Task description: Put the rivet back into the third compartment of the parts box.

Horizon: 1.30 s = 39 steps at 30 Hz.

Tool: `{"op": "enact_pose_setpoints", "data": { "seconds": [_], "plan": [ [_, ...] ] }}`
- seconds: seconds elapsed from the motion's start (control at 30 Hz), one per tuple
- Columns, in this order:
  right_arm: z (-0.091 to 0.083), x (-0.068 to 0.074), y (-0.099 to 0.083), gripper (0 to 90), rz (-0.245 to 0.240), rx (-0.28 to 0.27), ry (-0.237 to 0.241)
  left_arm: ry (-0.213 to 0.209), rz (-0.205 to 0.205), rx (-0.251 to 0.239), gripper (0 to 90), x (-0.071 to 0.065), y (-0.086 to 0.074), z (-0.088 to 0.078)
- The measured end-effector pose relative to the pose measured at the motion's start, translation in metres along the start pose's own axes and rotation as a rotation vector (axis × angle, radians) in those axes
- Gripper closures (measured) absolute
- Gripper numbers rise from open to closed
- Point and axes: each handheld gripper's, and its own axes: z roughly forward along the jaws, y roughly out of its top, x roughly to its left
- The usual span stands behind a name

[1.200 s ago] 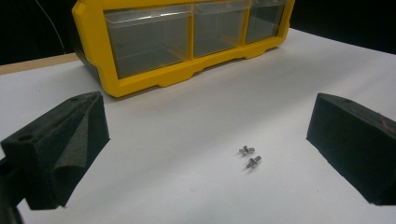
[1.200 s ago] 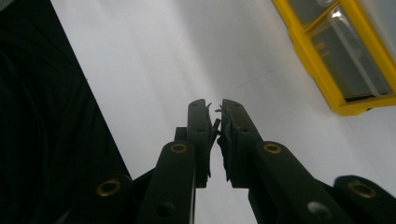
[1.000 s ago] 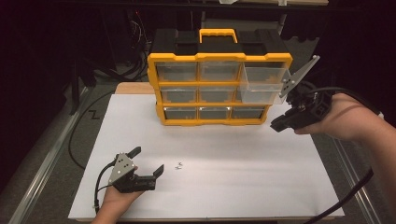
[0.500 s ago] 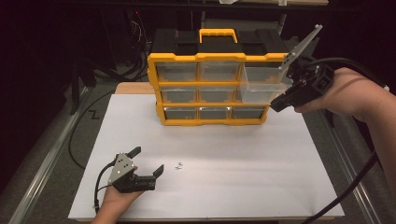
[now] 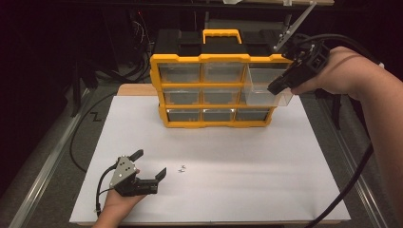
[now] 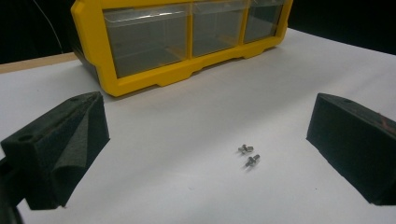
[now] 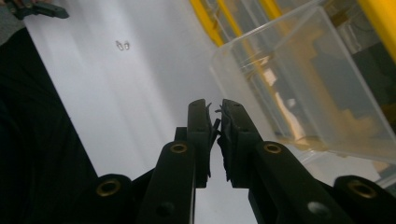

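Since the earlier frame, right tongs [image 5: 274, 88] rise beside the clear drawer [image 5: 266, 88], jaws closed on nothing; that drawer sticks out of the yellow organizer [image 5: 204, 59] at upper right. Left tongs [image 5: 151, 165] rest wide open, empty, on the tabletop [image 5: 285, 166]. Two screws [image 6: 248, 155] lie just right of them, the nearer hand

organizer [image 5: 214, 90] at sheet's [image 5: 285, 161] far edge | drawer [image 5: 266, 88] pulled out, right | screws [image 5: 181, 168] near front
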Motion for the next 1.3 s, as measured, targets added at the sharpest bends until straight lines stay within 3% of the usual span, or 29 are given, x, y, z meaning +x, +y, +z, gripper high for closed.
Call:
{"op": "enact_pose_setpoints", "data": {
  "seconds": [0.37, 0.57, 0.7, 0.87, 0.9, 1.0, 1.07, 1.3],
  "plan": [
    [0.002, -0.016, 0.026, 83.7, 0.006, 0.02, -0.056, -0.003, 0.0, -0.003, 0.4, 0.0, 0.0, 0.0],
    [0.018, -0.032, 0.025, 83.6, 0.038, 0.078, -0.087, -0.007, -0.002, -0.008, 0.4, 0.0, 0.0, -0.001],
    [0.022, -0.038, 0.023, 83.6, 0.062, 0.074, -0.067, -0.009, -0.004, -0.008, 0.4, 0.001, 0.0, -0.001],
    [0.024, -0.038, 0.022, 83.0, 0.058, 0.078, -0.06, -0.011, -0.005, -0.008, 0.4, 0.0, 0.0, 0.0],
    [0.023, -0.038, 0.022, 80.5, 0.06, 0.077, -0.068, -0.012, -0.005, -0.009, 0.4, 0.0, 0.0, 0.0],
    [0.022, -0.037, 0.023, 54.4, 0.071, 0.061, -0.084, -0.012, -0.004, -0.01, 0.4, 0.0, 0.0, 0.0],
    [0.015, -0.037, 0.023, 51.6, 0.096, 0.036, -0.084, -0.013, -0.002, -0.005, 0.4, 0.0, 0.0, 0.0],
    [-0.005, -0.014, 0.012, 47.7, 0.078, 0.009, -0.08, -0.013, -0.006, -0.002, 0.4, 0.0, -0.001, 0.001]
  ]
}}
